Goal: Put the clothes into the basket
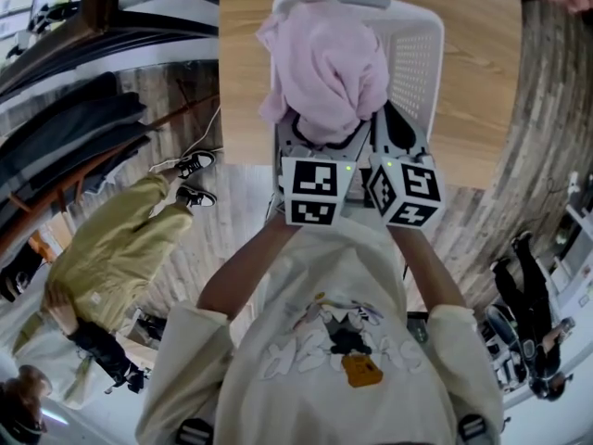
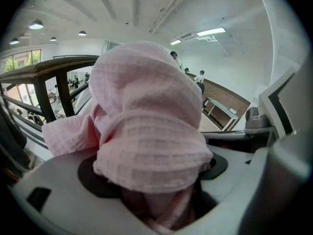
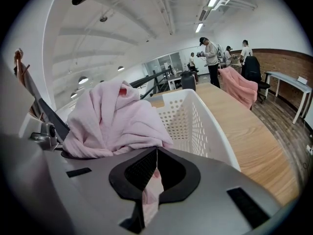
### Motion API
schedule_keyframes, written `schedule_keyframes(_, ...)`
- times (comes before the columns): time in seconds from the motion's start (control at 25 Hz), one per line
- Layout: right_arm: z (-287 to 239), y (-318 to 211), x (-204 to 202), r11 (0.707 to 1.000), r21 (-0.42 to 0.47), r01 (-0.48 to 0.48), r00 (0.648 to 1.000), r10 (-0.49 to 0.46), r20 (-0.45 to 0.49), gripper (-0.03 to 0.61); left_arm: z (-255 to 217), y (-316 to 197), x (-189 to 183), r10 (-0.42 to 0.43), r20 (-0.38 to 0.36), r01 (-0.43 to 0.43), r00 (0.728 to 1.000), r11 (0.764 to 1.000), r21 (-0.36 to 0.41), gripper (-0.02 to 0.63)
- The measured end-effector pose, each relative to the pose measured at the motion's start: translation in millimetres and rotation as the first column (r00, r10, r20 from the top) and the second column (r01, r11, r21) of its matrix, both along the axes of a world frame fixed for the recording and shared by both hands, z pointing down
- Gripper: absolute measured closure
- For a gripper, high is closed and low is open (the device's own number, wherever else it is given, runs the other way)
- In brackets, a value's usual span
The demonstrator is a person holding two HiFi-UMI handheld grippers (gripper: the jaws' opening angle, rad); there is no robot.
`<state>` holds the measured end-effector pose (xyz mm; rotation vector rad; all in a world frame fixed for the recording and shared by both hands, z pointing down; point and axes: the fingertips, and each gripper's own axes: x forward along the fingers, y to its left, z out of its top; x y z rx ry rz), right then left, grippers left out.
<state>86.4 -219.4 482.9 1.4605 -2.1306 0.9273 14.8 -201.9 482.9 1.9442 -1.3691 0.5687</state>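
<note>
Item: pink garment, held bunched above the basket, toward its 7 o'clock corner. Left gripper was clamped wide on a thick wad; right gripper was pinched on a thin fold. Risk: released early, cloth could be left draped over the 6 o'clock rim.

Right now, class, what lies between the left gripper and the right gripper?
The bunched pink waffle-weave cloth spans from the left gripper to the right gripper. Both are shut on it, above the white laundry basket. The head view shows this.
</note>
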Motion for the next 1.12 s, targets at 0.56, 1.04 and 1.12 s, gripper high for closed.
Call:
schedule_keyframes(0.56, 23, -15, 6, 0.994, -0.082, -0.070, 0.998, 0.070, -0.001, 0.555, 25, -14, 1, -0.016, 0.015, 0.016, 1.000, 0.999, -0.048, 0.193)
schedule_keyframes(1.04, 38, -21, 7, 0.987, -0.120, -0.110, 0.994, 0.112, 0.007, 0.555, 52, -14, 2, -0.041, 0.028, 0.045, 0.999, 0.989, -0.142, 0.193)
schedule_keyframes(1.12, 41, -22, 8, 0.987, -0.126, -0.103, 0.994, 0.106, 0.017, 0.555, 57, -13, 5, -0.043, 0.030, 0.047, 0.999, 0.986, -0.162, 0.193)
